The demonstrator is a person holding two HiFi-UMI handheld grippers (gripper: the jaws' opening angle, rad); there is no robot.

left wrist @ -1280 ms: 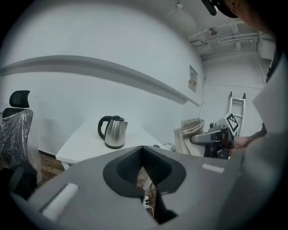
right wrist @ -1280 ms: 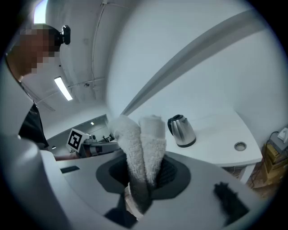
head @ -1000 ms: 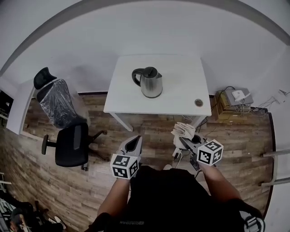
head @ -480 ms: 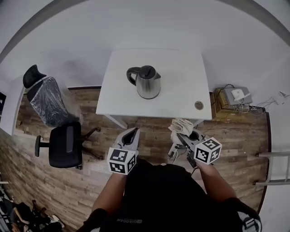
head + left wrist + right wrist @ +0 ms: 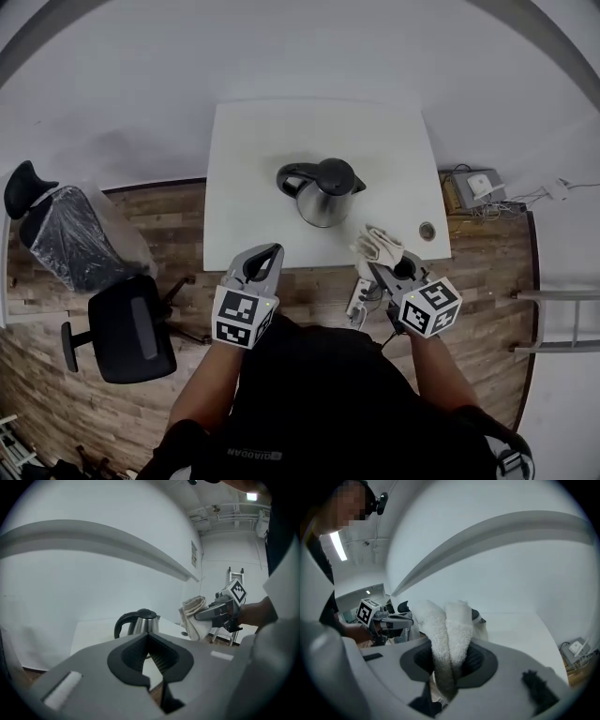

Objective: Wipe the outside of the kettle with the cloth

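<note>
The kettle point(image 5: 323, 192) is standing upright on the white table point(image 5: 253, 141), a little right of the frame's centre in the head view. Its black handle is pointing toward the frame's left. A second ago it was sitting higher in the frame, with the table's near edge well above both tools. Now that edge is lying just above them, so the person is standing closer to the table.

The right gripper point(image 5: 382, 272) is clamping a folded white cloth point(image 5: 380, 246). In its own view the two thick folds are filling the gap between the jaws. The cloth is now overlapping the table's front edge, just below and right of the kettle and not touching it. Earlier it was hanging over the wooden floor, clear of the table.

The left gripper point(image 5: 265, 260) is hovering below the table's front edge, lower left of the kettle. Its jaws are meeting at the tips with nothing between them.

A small round object point(image 5: 427, 230) is lying near the table's right edge. The black office chair point(image 5: 131, 328) is sitting further toward the lower left of the frame than before.
</note>
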